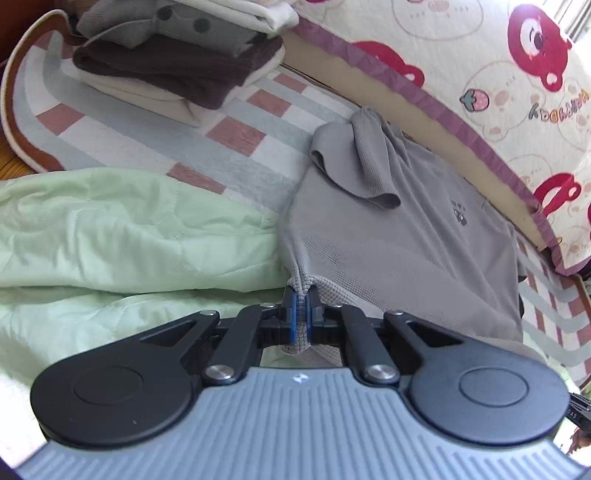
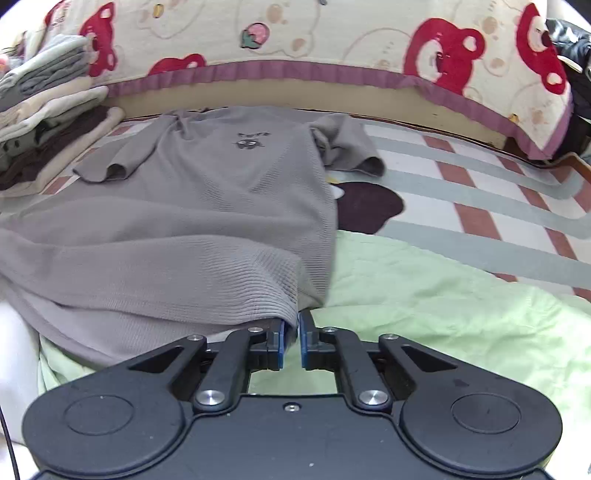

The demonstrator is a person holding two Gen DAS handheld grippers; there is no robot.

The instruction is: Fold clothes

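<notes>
A grey waffle-knit short-sleeved shirt (image 2: 207, 192) lies face up on a striped rug of pale grey, white and brick-red blocks (image 1: 236, 136), its collar at the far end against the foot of a bed and its hem towards the near side. A small dark animal emblem (image 2: 250, 142) sits on the chest. In the right wrist view, the left sleeve is folded in over the body, while the right sleeve lies crumpled out on the rug.

The left claw (image 1: 302, 306) is pressed together on the shirt's near left hem corner, with a tuft of the knit bunched between its blue pads (image 1: 293, 306) and hanging down behind them. The right claw (image 2: 298, 328) stands at the near right hem corner with its blue pads close together; a fold of grey knit drapes over the left pad and into the narrow gap, but whether the pads actually pinch it cannot be told.

Under the near hem lies a pale green quilted blanket (image 1: 110, 229), spreading left and right of the shirt. At the far left stands a stack of folded clothes in cream, dark brown and grey (image 1: 177, 55). Along the far side hangs a cream bedspread printed with red bears and edged in purple (image 2: 332, 33). A dark brown patch (image 2: 369, 206) shows on the rug just right of the shirt.
</notes>
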